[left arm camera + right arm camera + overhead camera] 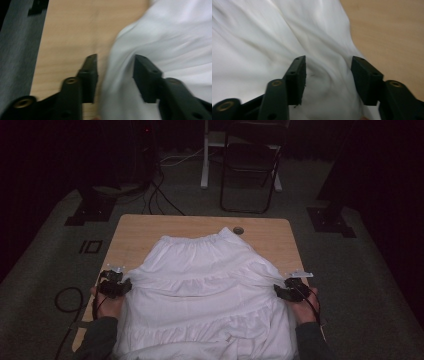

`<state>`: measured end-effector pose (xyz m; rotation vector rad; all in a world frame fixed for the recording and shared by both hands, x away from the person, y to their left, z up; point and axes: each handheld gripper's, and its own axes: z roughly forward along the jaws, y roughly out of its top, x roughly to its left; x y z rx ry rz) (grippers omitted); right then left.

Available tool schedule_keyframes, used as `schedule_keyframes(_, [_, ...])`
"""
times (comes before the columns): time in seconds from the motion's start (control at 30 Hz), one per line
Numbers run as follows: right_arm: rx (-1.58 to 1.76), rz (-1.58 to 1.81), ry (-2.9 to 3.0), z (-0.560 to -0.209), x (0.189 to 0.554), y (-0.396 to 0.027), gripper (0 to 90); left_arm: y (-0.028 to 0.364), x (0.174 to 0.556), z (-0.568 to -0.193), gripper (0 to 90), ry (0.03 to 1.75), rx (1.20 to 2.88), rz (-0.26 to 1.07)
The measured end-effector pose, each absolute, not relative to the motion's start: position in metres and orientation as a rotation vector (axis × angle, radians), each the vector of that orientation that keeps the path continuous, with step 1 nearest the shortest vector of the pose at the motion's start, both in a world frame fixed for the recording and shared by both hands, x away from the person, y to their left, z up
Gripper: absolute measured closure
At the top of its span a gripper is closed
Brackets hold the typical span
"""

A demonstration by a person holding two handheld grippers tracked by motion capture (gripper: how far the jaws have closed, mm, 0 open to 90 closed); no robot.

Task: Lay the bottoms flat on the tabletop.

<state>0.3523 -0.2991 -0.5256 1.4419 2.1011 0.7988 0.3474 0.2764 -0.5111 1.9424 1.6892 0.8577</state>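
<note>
A white tiered skirt (pixel 200 280) lies spread on the wooden table (pixel 150 227), waistband at the far side. My left gripper (pixel 127 285) sits at the skirt's left edge. In the left gripper view its jaws (pixel 115 62) stand open, with the skirt's edge (pixel 175 37) lying between them over bare wood (pixel 67 32). My right gripper (pixel 277 290) is at the skirt's right edge. Its jaws (pixel 328 65) are also open, and a fold of the white cloth (pixel 262 37) rests between the pads without being pinched. The table (pixel 392 30) shows to the right of that fold.
A round cable hole (pixel 238 230) sits in the table just beyond the waistband. A folding chair (pixel 250 170) stands on the carpet behind the table. Dark stand bases (pixel 90 210) (pixel 330 220) flank the far corners. A cable loop (pixel 67 300) lies on the floor at left.
</note>
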Motion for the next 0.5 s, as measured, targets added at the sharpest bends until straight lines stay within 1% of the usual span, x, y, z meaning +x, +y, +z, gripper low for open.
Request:
schedule_keyframes(0.03, [1.426,0.804,2.089,-0.522,0.355,-0.295,44.1,0.271,0.346,-0.507,49.3,1.667,1.941,0.866])
schedule_keyframes(0.07, [1.415,0.813,2.084,-0.519,0.357,-0.291,43.8,0.264,0.345,-0.504,48.9,1.639,1.935,0.846])
schedule_keyframes(0.17, [1.368,0.832,2.107,-0.512,0.368,-0.273,41.9,0.24,0.346,-0.506,47.2,1.526,1.992,0.789])
schedule_keyframes(0.27, [1.308,0.823,2.146,-0.512,0.381,-0.252,40.3,0.219,0.353,-0.518,47.3,1.479,2.048,0.728])
schedule_keyframes(0.37, [1.293,0.835,2.169,-0.517,0.395,-0.235,40.3,0.206,0.362,-0.531,48.0,1.462,2.103,0.72])
schedule_keyframes(0.5, [1.312,0.808,2.19,-0.532,0.418,-0.222,41.1,0.208,0.381,-0.537,51.3,1.454,2.013,0.708])
